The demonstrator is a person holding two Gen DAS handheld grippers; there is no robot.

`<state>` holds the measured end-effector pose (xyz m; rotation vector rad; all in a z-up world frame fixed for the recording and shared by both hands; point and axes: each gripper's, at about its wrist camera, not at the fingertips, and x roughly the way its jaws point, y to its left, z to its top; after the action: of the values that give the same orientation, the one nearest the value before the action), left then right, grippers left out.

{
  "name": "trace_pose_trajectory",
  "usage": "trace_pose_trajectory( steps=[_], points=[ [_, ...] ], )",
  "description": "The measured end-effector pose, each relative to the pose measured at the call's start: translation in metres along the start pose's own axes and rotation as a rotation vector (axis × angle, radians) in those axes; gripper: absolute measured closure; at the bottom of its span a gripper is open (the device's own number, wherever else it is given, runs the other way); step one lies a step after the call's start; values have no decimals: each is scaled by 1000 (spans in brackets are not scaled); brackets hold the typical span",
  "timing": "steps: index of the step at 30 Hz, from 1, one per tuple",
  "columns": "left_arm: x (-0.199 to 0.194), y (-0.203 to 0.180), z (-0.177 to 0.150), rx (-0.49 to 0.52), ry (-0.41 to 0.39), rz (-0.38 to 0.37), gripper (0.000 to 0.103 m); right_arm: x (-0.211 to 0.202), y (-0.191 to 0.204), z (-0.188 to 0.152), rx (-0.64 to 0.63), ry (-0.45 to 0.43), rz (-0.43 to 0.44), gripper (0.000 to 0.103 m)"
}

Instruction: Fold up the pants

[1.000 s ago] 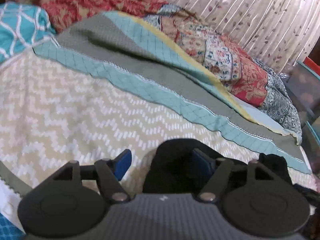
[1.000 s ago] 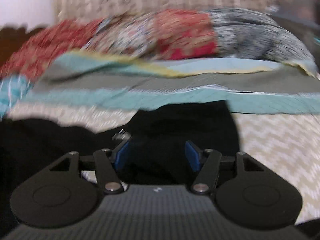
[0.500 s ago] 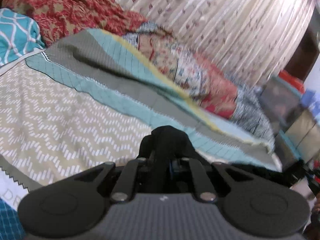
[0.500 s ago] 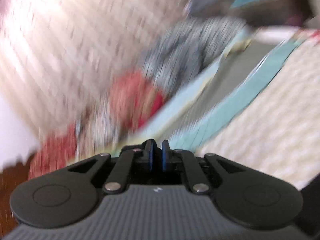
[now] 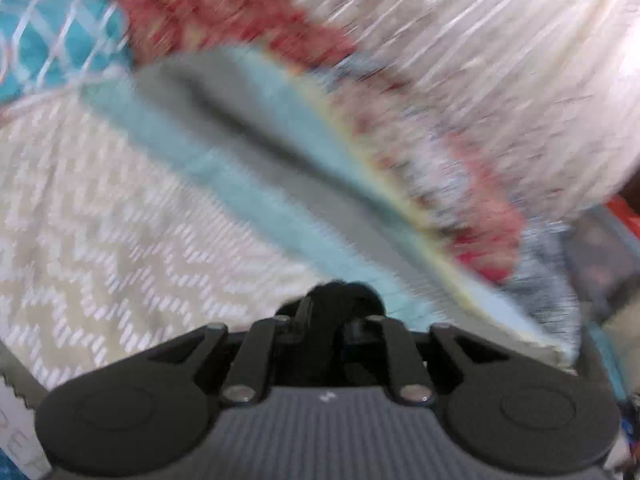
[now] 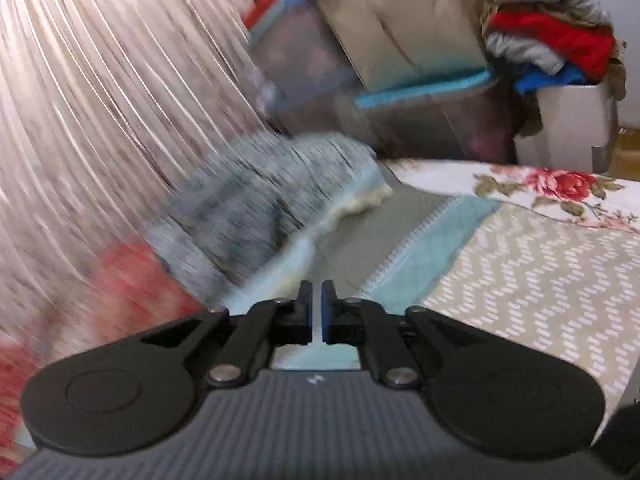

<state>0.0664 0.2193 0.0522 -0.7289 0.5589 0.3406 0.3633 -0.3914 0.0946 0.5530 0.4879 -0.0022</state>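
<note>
The black pants [image 5: 338, 300] show in the left wrist view as a bunch of dark cloth pinched between the fingers. My left gripper [image 5: 332, 320] is shut on that cloth, above the beige zigzag bedspread [image 5: 120, 232]. My right gripper [image 6: 317, 312] has its blue pads [image 6: 306, 308] nearly together with a thin gap. No cloth shows between them. A dark patch of black fabric [image 6: 624, 436] sits at the lower right edge of the right wrist view. Both views are motion-blurred.
A grey and teal blanket [image 5: 256, 160] and patterned pillows [image 5: 460, 184] lie along the bed's far side by a pleated curtain [image 6: 100, 100]. Beyond the bed's end stand storage boxes [image 6: 400, 40] and a white bin [image 6: 568, 120] heaped with clothes.
My left gripper closed on the black pants and lifted them. My right gripper closed too and swung up and to the right, away from the pants towards the bed's end.
</note>
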Motion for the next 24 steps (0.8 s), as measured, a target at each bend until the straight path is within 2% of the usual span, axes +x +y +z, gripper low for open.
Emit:
trace_pose_trajectory(
  steps=[2,4,7,8,9,11,13,14,15,16,17,19,20,22,24],
  points=[
    [12,3,-2,-40,33,31,89,15,-17,-19,47,58,-24,95],
    [7,6,-7,-19,7,32,85,17,-40,-37,126,114,30,94],
    [1,16,-13,17,22,71,74,12,-69,-67,95,206,37,83],
    [-2,21,-14,9,31,72,66,6,-72,-74,69,233,41,69],
    [-3,25,-15,1,37,68,56,2,-75,-81,56,258,49,48],
    [-2,29,-15,-28,52,74,41,4,-78,-94,68,303,69,36],
    [4,29,-16,-51,67,55,43,17,-73,-105,73,367,83,37],
    [6,26,-16,-50,69,41,56,27,-66,-107,66,389,66,50],
    [8,21,-18,-34,67,27,85,29,-60,-109,40,375,40,95],
    [9,17,-18,-17,71,14,94,31,-54,-106,22,376,24,92],
    [5,14,-19,-16,56,4,93,30,-53,-101,55,375,4,93],
    [-10,9,-16,-8,6,-27,94,4,-60,-82,174,246,32,93],
    [-17,8,-14,-4,-9,-50,94,-13,-60,-72,185,177,38,93],
    [-29,4,-8,-2,-44,-96,94,-45,-48,-48,126,44,35,93],
    [-31,-1,-3,3,-70,-120,94,-61,-31,-28,57,-45,38,92]
  ],
)
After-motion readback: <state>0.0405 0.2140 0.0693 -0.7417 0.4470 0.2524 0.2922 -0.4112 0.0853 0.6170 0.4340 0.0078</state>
